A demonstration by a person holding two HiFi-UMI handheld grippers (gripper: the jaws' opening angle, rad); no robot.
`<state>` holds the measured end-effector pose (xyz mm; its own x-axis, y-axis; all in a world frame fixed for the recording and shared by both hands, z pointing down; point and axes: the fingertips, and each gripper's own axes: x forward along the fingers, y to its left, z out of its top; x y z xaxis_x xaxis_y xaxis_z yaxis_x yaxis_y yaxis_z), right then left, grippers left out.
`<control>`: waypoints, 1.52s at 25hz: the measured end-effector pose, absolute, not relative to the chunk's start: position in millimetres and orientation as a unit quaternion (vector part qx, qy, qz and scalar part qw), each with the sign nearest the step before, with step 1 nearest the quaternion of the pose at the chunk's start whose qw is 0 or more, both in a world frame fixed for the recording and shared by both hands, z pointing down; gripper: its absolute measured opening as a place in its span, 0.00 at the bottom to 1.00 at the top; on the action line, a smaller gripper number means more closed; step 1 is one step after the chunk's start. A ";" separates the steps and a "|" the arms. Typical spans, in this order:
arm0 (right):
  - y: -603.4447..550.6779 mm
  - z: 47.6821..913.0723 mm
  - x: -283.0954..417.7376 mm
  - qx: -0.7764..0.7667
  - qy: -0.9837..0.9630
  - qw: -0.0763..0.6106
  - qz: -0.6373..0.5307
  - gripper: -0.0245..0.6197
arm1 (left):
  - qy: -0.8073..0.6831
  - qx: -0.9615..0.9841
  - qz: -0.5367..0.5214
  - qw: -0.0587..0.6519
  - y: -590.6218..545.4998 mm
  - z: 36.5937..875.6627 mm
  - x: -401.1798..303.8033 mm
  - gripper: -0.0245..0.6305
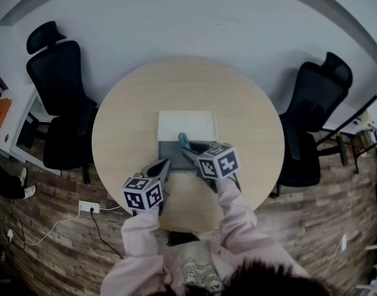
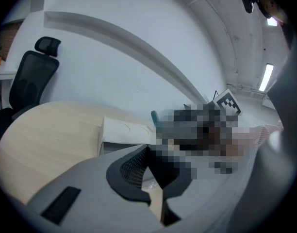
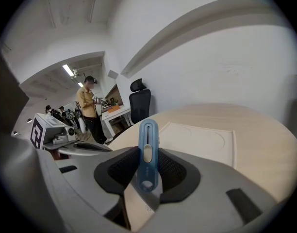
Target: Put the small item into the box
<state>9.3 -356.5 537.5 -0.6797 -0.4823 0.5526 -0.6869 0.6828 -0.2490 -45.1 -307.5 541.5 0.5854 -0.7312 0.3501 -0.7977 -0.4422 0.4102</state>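
Awaiting the drop, the blue item (image 3: 147,154) is clamped upright by the right gripper (image 1: 183,148) above the open box (image 1: 169,148). The left gripper (image 1: 164,165), jaws together, is seen at the box's near-left corner. Lowering inside, then release, is judged to be called for next.

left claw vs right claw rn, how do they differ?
The left claw is shut on nothing; the right claw is shut on the blue item, which sticks out past its tips. In the head view the right claw reaches over the grey box; the left claw is at its left edge. Both are low over the round table.
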 end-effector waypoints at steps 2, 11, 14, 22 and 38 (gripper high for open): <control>-360.5 549.4 8.4 0.324 -0.884 0.252 0.224 0.25 | -0.448 0.845 0.059 0.284 -308.1 547.0 -46.4 0.05; -368.7 574.0 -0.9 0.294 -0.877 0.301 0.234 0.25 | -0.430 0.842 0.065 0.318 -308.2 565.3 -47.8 0.05; -369.2 582.5 -5.4 0.281 -0.874 0.319 0.234 0.25 | -0.426 0.841 0.064 0.328 -307.4 570.2 -47.9 0.05; -368.0 609.0 -12.5 0.246 -0.863 0.382 0.222 0.25 | -0.410 0.840 0.059 0.349 -306.6 576.6 -47.9 0.05; -365.5 654.2 -11.6 0.206 -0.827 0.468 0.233 0.26 | -0.402 0.833 0.048 0.376 -306.6 588.7 -43.5 0.05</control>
<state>-11.6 -365.5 654.2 -0.4776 -0.1236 0.8698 -0.5588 0.8067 -0.1922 -43.5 -306.6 588.7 0.6713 -0.6343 0.3834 -0.7070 -0.3929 0.5880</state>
